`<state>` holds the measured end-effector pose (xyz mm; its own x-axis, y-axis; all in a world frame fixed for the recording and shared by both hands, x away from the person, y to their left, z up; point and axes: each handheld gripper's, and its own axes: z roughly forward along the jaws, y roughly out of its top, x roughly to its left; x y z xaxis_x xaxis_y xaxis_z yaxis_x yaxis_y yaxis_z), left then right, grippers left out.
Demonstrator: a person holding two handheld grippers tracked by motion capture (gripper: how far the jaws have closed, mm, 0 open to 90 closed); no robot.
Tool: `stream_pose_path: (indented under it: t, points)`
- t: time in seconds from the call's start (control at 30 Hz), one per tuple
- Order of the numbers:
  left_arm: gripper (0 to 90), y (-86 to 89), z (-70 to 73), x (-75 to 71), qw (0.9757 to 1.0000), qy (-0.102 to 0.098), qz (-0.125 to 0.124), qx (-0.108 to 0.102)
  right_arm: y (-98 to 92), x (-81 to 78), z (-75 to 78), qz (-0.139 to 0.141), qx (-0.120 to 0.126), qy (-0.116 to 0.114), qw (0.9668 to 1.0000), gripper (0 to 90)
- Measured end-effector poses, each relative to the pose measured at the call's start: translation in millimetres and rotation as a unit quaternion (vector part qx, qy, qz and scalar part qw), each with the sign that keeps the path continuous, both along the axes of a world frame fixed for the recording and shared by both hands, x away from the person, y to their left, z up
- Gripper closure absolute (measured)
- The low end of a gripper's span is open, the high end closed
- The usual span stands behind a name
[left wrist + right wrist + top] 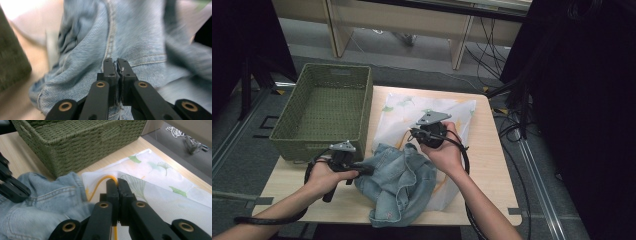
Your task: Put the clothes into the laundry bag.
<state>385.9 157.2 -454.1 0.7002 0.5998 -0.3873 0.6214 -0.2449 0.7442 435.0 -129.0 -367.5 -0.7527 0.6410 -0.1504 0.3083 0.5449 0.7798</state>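
Note:
A crumpled light-blue denim garment [399, 185] lies at the table's front middle, partly over a white cloth printed with green leaves [412, 107]. My left gripper [369, 171] comes in from the left and is shut on the garment's left edge; in the left gripper view its jaws [117, 65] pinch a fold of the denim garment [87, 37] beside a seam. My right gripper [412, 134] is above the garment's far edge. In the right gripper view it [117, 183] is shut on a fold of the white cloth [155, 195] with an orange line, next to the denim garment [37, 207].
A green woven basket [367, 100] stands at the table's far left, close to both cloths, and its wall [75, 145] rises just beyond the right gripper. Bare wooden tabletop [484, 165] runs along the right edge. Cables trail on the floor beyond the table.

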Motion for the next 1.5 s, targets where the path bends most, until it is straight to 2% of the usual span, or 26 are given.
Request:
stream_pose_path:
  t: [0.07, 0.23, 0.27, 0.33, 0.43, 0.53, 0.57, 0.63, 0.67, 0.73, 0.87, 0.93, 1.0, 1.13, 1.2, 1.3, 1.4, 1.5]
  points:
    - [86.1, -1.4, 9.3, -1.9, 0.9998, -0.015, 0.000, -0.009, 0.8, 0.2, 1.0, 0.002, 0.000, -0.004, 1.0000, 90.0]
    - [86.3, -8.4, 26.5, -4.3, 0.9989, -0.038, -0.002, -0.029, 2.1, -1.1, 1.9, 0.001, 0.003, -0.005, 1.0000, 90.0]
    - [86.3, -11.3, 32.4, -4.6, 0.9983, -0.048, -0.005, -0.033, 2.9, -2.9, 2.0, -0.009, 0.008, 0.005, 0.9999, 90.0]
    - [86.3, -16.6, 43.8, -4.1, 0.9972, -0.061, -0.011, -0.041, 2.6, -1.3, 3.4, 0.001, 0.008, -0.010, 0.9999, 90.0]
    - [86.4, -29.3, 64.2, -0.6, 0.9945, -0.082, -0.025, -0.060, 5.2, -2.7, 9.5, 0.001, 0.022, -0.019, 0.9996, 90.0]
    - [86.4, -49.3, 83.8, 1.6, 0.9908, -0.103, -0.046, -0.075, 6.6, -4.6, 13.8, -0.002, 0.030, -0.022, 0.9993, 90.0]
    - [86.6, -56.6, 88.7, 2.0, 0.9894, -0.109, -0.054, -0.079, 5.8, -5.2, 19.2, 0.002, 0.036, -0.032, 0.9989, 90.0]
    - [86.6, -72.0, 93.5, 2.4, 0.9872, -0.117, -0.069, -0.082, 5.6, -7.5, 21.8, -0.007, 0.044, -0.029, 0.9986, 90.0]
    - [86.5, -79.8, 93.0, 2.7, 0.9867, -0.119, -0.077, -0.080, 3.7, -6.7, 24.3, -0.003, 0.043, -0.040, 0.9983, 90.0]
    - [86.5, -95.8, 85.3, 4.3, 0.9870, -0.111, -0.090, -0.074, 1.1, -7.3, 26.8, -0.004, 0.047, -0.042, 0.9980, 90.0]
    - [86.5, -122.9, 52.9, 13.5, 0.9905, -0.081, -0.099, -0.051, -2.9, -6.6, 25.2, -0.007, 0.051, -0.038, 0.9980, 90.0]
    - [86.5, -132.7, 36.9, 18.3, 0.9918, -0.076, -0.096, -0.035, -4.3, -6.6, 24.3, -0.008, 0.049, -0.037, 0.9981, 90.0]
    - [86.4, -138.4, 25.9, 22.1, 0.9923, -0.075, -0.096, -0.020, -5.6, -6.1, 23.5, -0.007, 0.048, -0.034, 0.9982, 90.0]
    - [86.3, -144.9, 6.4, 28.9, 0.9932, -0.057, -0.100, -0.017, -8.2, -2.5, 20.7, -0.011, 0.045, -0.029, 0.9985, 90.0]
    - [86.2, -147.6, -3.2, 31.0, 0.9937, -0.053, -0.099, -0.005, -7.9, -2.3, 19.9, -0.011, 0.046, -0.026, 0.9986, 90.0]
    - [85.9, -148.8, -8.8, 31.7, 0.9943, -0.049, -0.094, -0.007, -8.0, -1.8, 17.5, -0.012, 0.039, -0.026, 0.9988, 90.0]
    - [83.8, -144.0, -5.5, 30.9, 0.9940, -0.055, -0.094, -0.014, -9.4, -0.9, 15.5, -0.013, 0.037, -0.022, 0.9990, 90.0]
    - [69.6, -136.3, 4.0, 25.5, 0.9934, -0.068, -0.091, -0.017, -11.9, 0.2, 14.6, -0.013, 0.035, -0.022, 0.9991, 90.0]
